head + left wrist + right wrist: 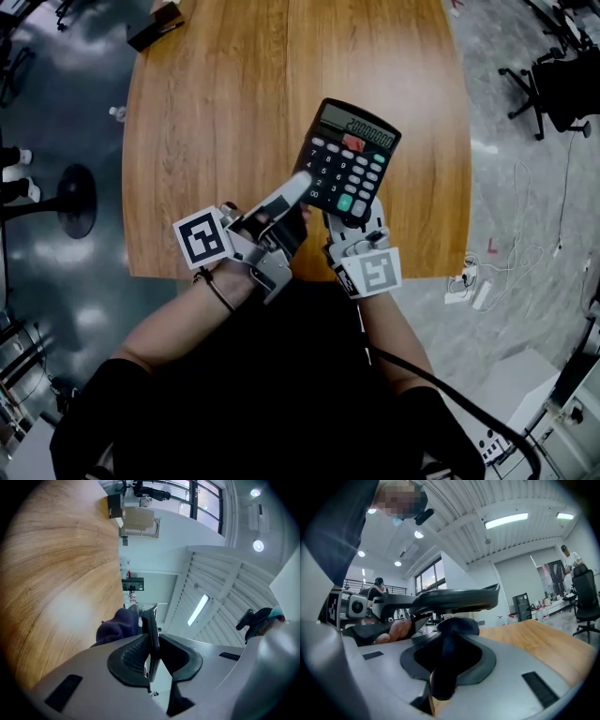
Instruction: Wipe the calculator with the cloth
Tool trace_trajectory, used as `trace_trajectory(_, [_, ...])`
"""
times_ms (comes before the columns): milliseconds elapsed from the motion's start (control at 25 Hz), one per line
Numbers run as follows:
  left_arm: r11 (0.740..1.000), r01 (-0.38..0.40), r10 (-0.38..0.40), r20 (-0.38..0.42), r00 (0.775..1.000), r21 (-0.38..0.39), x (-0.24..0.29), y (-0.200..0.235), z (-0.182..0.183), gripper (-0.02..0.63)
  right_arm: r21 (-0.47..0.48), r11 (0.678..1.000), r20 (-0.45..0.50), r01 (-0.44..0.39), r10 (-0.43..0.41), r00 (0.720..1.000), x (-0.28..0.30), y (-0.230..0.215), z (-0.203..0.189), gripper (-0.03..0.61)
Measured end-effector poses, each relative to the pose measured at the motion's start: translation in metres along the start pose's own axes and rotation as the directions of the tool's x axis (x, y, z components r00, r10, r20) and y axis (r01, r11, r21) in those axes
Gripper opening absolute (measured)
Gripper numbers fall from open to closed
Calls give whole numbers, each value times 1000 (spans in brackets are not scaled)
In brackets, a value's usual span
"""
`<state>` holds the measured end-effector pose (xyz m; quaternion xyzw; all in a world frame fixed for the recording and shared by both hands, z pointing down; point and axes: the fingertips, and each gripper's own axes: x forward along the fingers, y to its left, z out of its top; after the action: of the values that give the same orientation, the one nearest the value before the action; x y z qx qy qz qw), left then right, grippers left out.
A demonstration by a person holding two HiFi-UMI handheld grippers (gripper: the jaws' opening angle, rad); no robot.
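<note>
A black calculator (349,155) with a grey display and a red key is held up over the wooden table (225,112). My left gripper (302,184) is shut on its lower left edge; in the left gripper view the calculator (151,632) stands edge-on between the pads. My right gripper (361,218) is at the calculator's near edge. In the right gripper view that gripper (447,654) is shut on a dark purple cloth (449,665) bunched just under the calculator (454,599). The cloth (117,625) also shows beside the calculator in the left gripper view.
A dark object (155,23) lies at the table's far left corner. Office chairs (553,89) stand on the floor to the right. Cables and a power strip (473,286) lie near the table's front right corner. A round stand base (75,199) is on the left.
</note>
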<state>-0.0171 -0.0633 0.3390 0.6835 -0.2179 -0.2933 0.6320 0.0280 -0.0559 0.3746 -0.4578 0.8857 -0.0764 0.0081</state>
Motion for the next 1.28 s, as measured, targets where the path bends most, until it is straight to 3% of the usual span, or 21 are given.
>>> trace_trajectory(120, [1000,-6,5,-4,1000,-15,-1,3,-2,72,11,999,17,-44,44,999,4,18,0,74])
trace_trajectory(280, [999,-19,19,8,1000,-38,-4,7,-3,72,45,999,46,-12,10,999,-2,9,7,74])
trace_trajectory(520, [999,-18,19,32,999,-50,-6,8,3,71,70,989,62,131,-135,989,-19,-42,12,74])
trace_trajectory(680, [999,-18,20,35,999,-48,-7,8,3,72,82,961,69,265,-271,960,-38,-89,13,74])
trace_trajectory(800, [998,-21,22,32,999,-56,-5,10,3,72,73,947,68,313,-318,946,-44,-110,14,74])
trace_trajectory(960, [997,-16,17,20,1000,-71,-4,10,2,72,58,957,44,283,-286,957,-32,-99,6,74])
trace_trajectory(1280, [996,-33,32,-10,999,-82,-1,15,-5,72,87,993,28,78,-81,996,9,-21,-5,74])
